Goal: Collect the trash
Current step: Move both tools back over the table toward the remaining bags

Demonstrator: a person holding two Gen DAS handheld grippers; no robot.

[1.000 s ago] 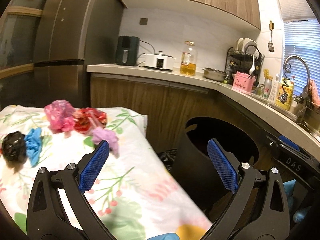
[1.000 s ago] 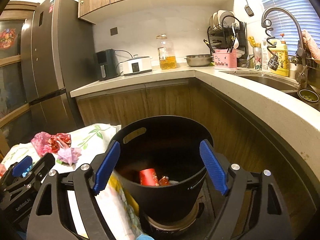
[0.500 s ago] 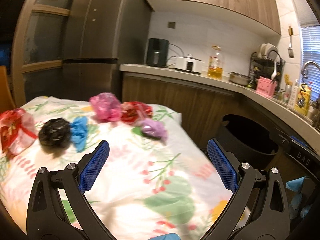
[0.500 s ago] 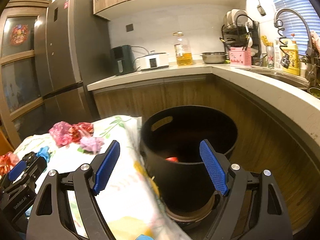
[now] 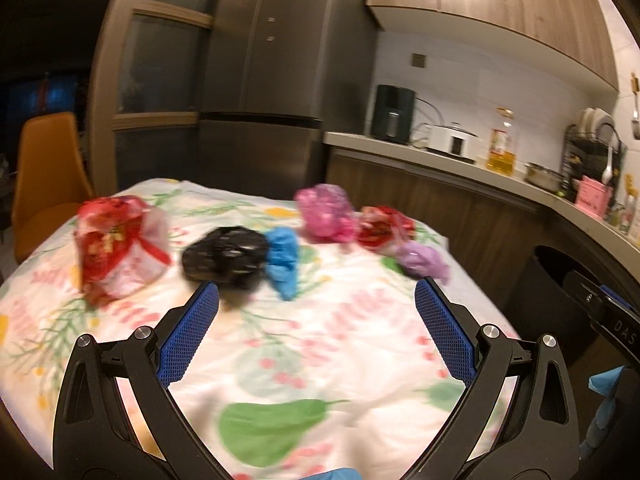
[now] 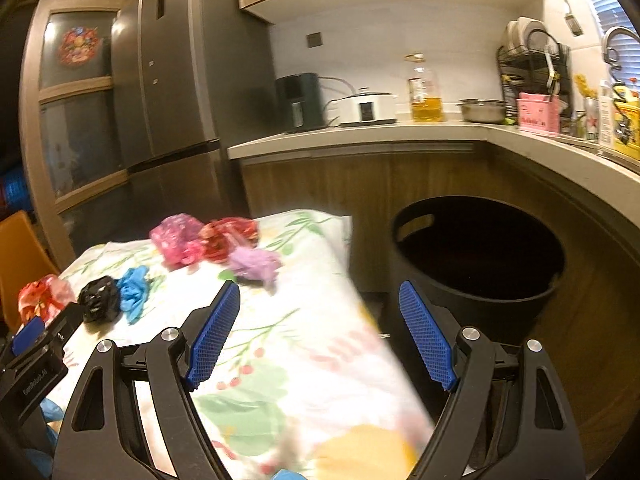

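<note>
Both tools are empty. The left hand-held gripper (image 5: 316,320) has its jaws spread wide with nothing between them, and the right hand-held gripper (image 6: 318,334) is released in the same way.

The trash lies on the surface (image 5: 320,360), which is draped in a floral cloth. In the left wrist view a black crumpled bag (image 5: 226,258) sits at about 11 o'clock from the left hand-held gripper, touching a blue wad (image 5: 283,258) at roughly 12 o'clock. A red-and-white bag (image 5: 120,240) lies further round at 10 o'clock. A pink bundle (image 5: 326,218), a red wrapper (image 5: 382,226) and a purple wad (image 5: 422,260) cluster at 1 o'clock. The black bin (image 6: 480,256) stands on the floor just beside the surface, at 1 o'clock in the right wrist view.

The likely risks:
- The black bag and blue wad touch, so closing on one could drag or flick the other off the edge.
- These pieces look light and springy, so a shallow pinch may slip.
- The pads could snag the loose cloth and pull it, scattering the rest.
</note>
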